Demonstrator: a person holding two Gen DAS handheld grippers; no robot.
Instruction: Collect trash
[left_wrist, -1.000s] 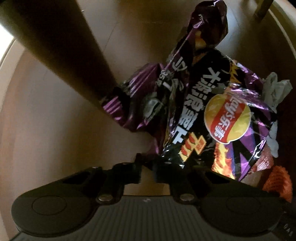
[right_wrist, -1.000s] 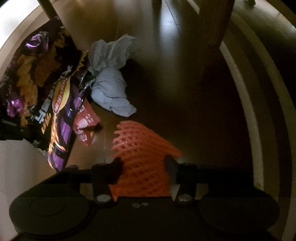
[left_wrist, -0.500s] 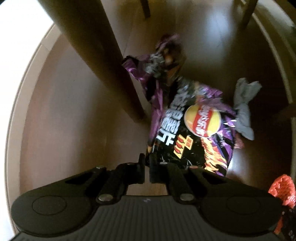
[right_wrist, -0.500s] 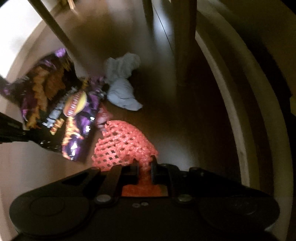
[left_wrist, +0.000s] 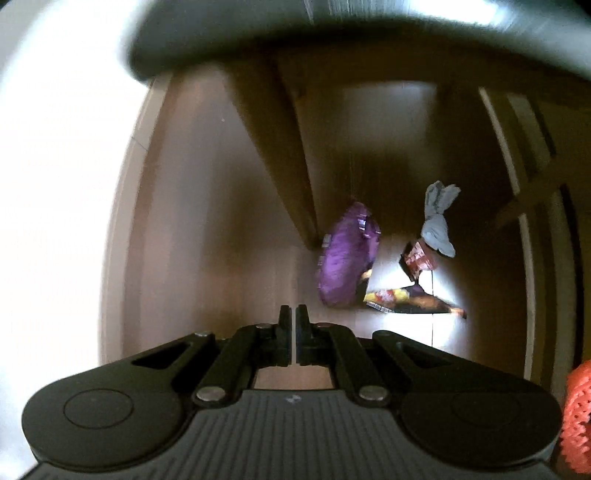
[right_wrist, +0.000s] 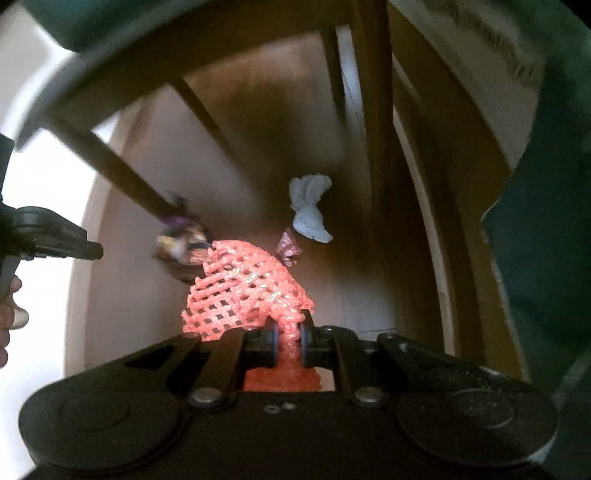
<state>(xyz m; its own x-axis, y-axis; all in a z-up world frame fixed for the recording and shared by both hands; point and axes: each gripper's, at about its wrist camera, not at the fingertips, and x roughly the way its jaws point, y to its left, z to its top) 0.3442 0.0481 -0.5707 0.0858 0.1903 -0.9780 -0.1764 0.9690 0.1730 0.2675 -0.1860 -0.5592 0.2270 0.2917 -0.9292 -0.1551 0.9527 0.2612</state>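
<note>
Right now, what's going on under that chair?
Trash pickup on the floor. The right gripper is shut on a red foam net, lifted clear. The left gripper is shut with nothing between its fingers; the purple chip bag lies on the floor by a chair leg. A crumpled tissue and a small red wrapper also lie there.

Matte black claw (left_wrist: 294, 314), silver pivot screws, ribbed grey housing
</note>
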